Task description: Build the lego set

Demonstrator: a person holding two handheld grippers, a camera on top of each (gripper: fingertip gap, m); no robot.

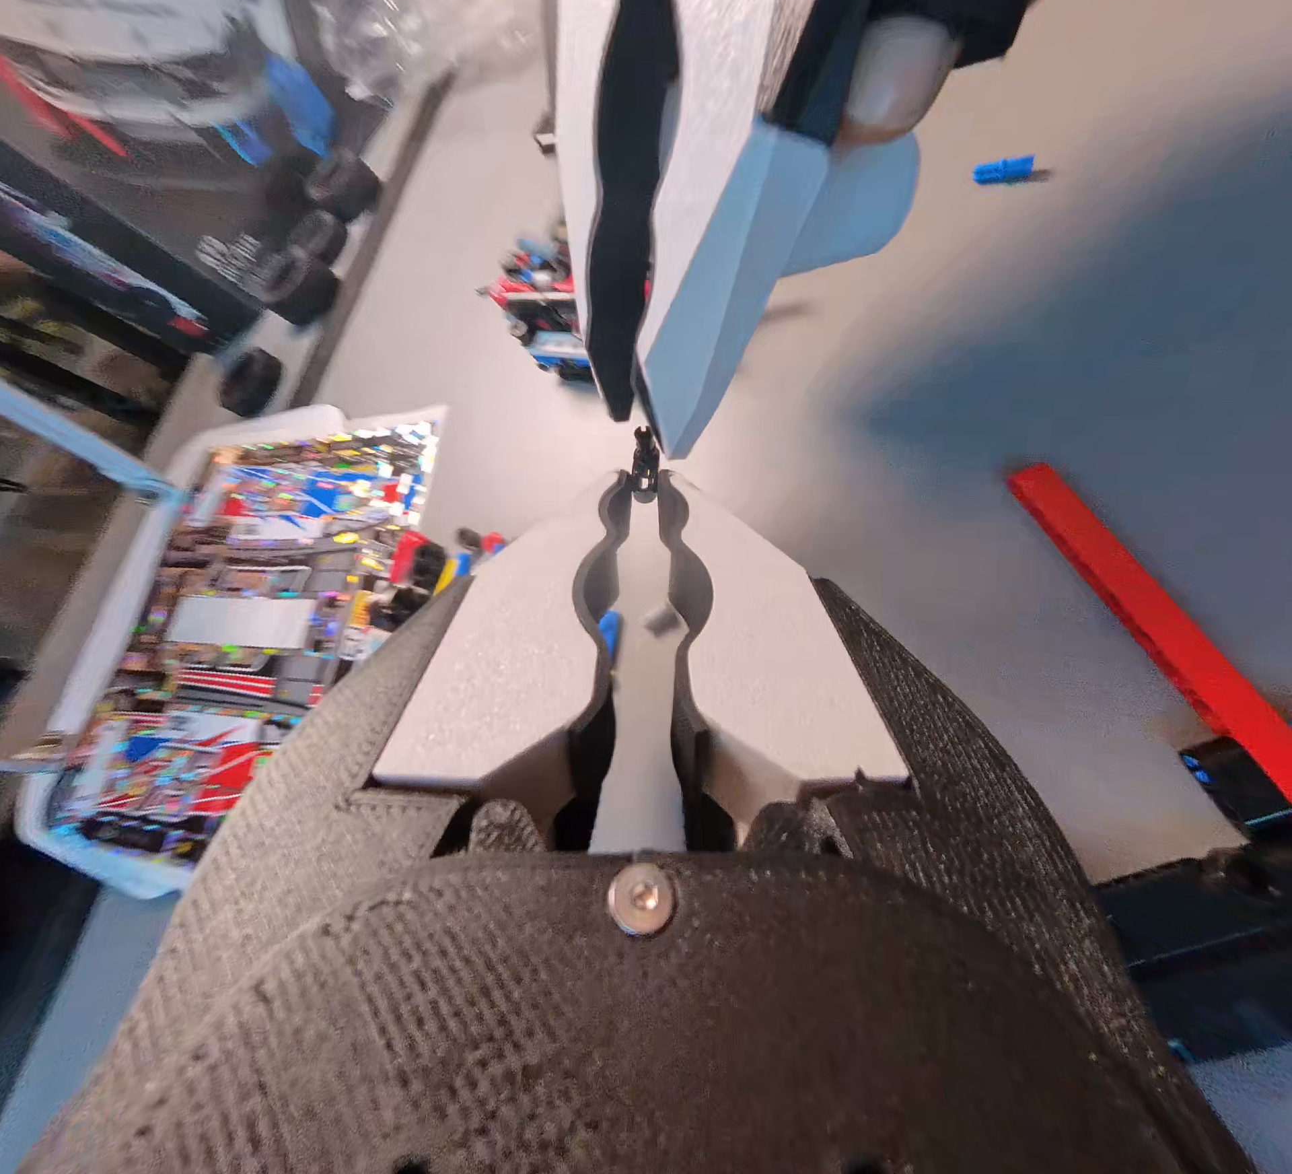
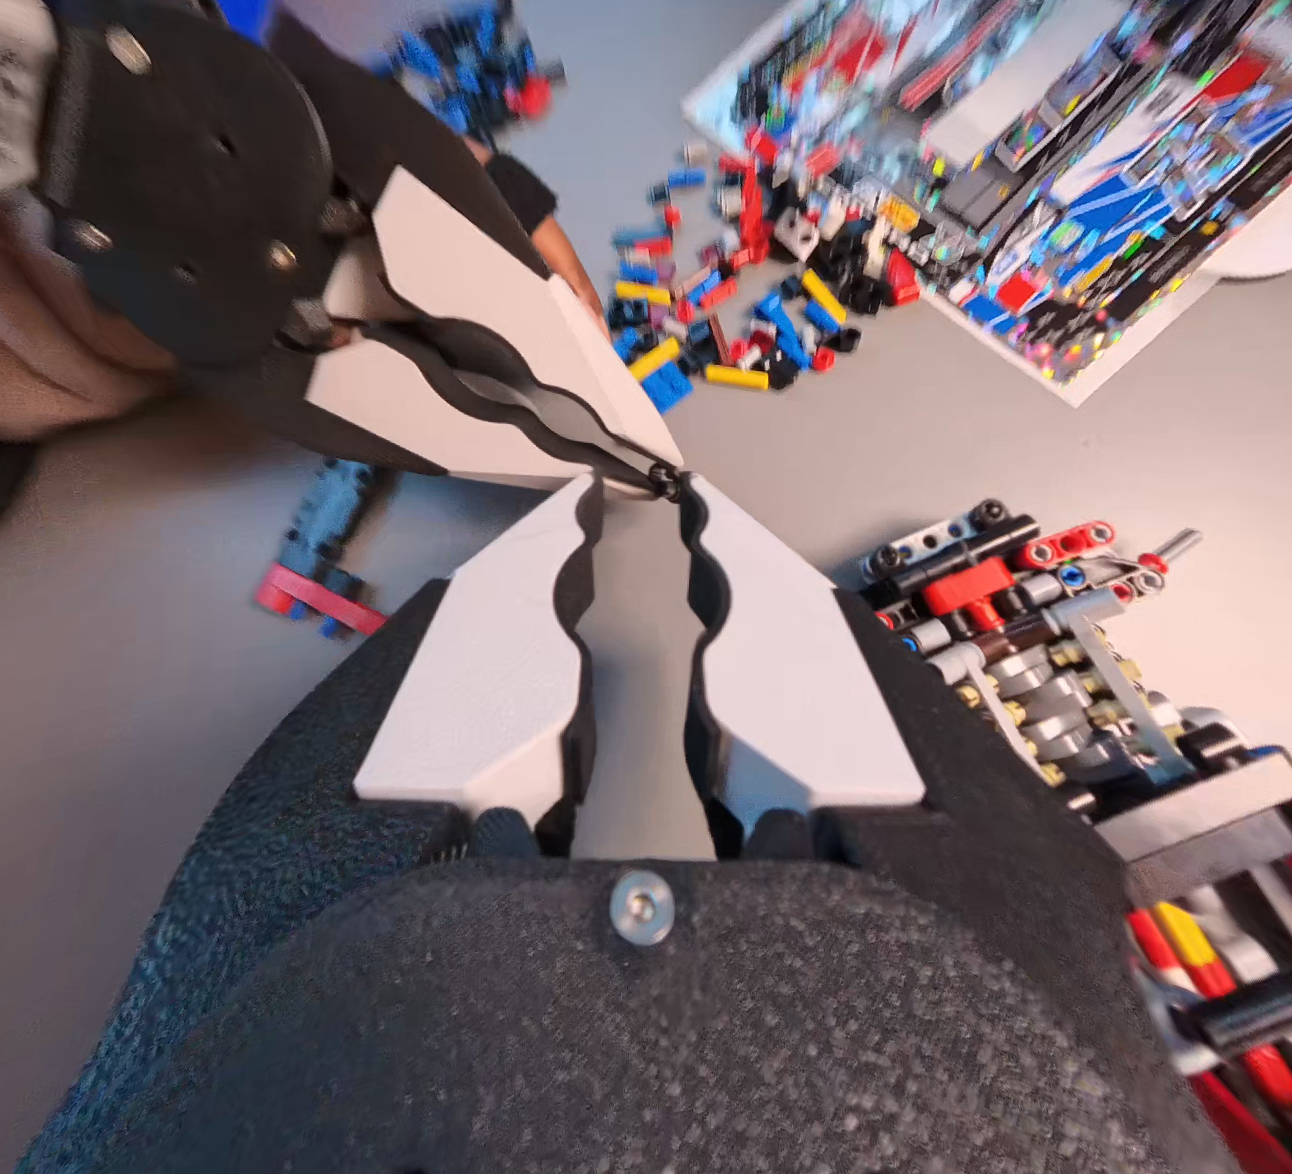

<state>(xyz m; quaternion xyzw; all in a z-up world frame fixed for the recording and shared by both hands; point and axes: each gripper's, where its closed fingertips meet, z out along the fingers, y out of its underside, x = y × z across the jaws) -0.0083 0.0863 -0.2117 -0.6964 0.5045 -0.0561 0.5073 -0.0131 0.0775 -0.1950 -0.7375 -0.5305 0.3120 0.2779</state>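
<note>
My left gripper [image 1: 641,479] is shut on a small black pin [image 1: 642,458], which sticks out past its tips above the grey table. In the right wrist view the left gripper [image 2: 657,472] reaches in from the left with the black pin [image 2: 664,483] at its tip. My right gripper [image 2: 641,483] is open, its fingertips either side of the pin's end; whether they touch it I cannot tell. In the left wrist view the right gripper [image 1: 640,416] comes down from above, tip to tip with mine. The partly built model [image 2: 1014,651] stands at the right.
A pile of loose bricks [image 2: 734,301] lies by a colourful printed sheet [image 2: 1014,126]. A grey and red sub-assembly [image 2: 321,546] and a blue and black one [image 2: 475,70] lie at the left. A long red beam [image 1: 1132,616], a blue pin [image 1: 1003,170] and black tyres [image 1: 307,245] lie around. My two grippers' fingertips are within a few centimetres of each other.
</note>
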